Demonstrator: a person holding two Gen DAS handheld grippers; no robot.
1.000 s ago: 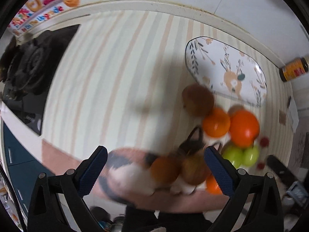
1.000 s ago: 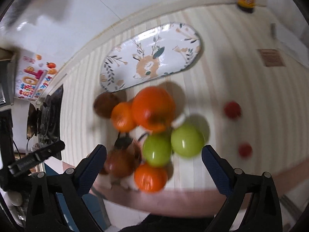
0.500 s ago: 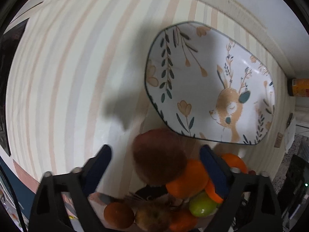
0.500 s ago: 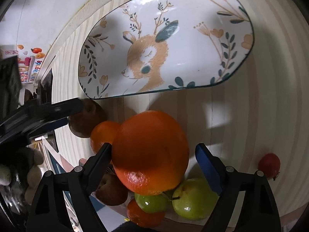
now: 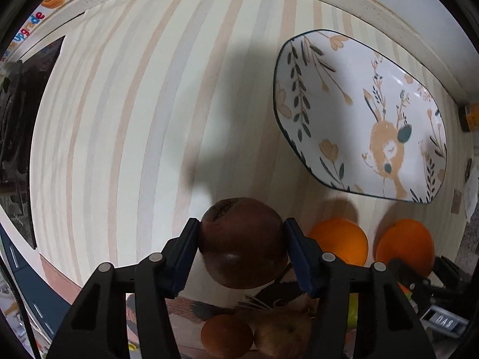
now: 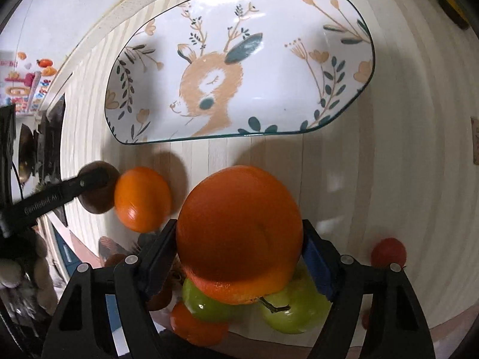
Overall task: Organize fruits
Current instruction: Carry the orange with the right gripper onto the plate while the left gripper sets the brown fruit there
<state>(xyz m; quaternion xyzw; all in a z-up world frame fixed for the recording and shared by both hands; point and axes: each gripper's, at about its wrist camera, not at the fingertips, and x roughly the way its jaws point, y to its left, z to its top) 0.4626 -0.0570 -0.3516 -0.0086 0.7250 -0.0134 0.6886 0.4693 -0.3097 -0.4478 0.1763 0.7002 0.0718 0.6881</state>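
Grip confirmed on both sides. Left gripper (image 5: 241,243), half a second ago open around the brown fruit (image 5: 239,239), is now clamped on it, just short of the deer plate (image 5: 302,59). Right gripper (image 6: 239,242) is likewise closed on the large orange (image 6: 239,233), nearer the plate's front rim than before. Plate is bare; both fruits are judged ready for transfer.

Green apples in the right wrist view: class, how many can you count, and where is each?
2. One green apple sits under the clamped orange, left side; the other green apple lies lower right of it. More may be hidden behind.
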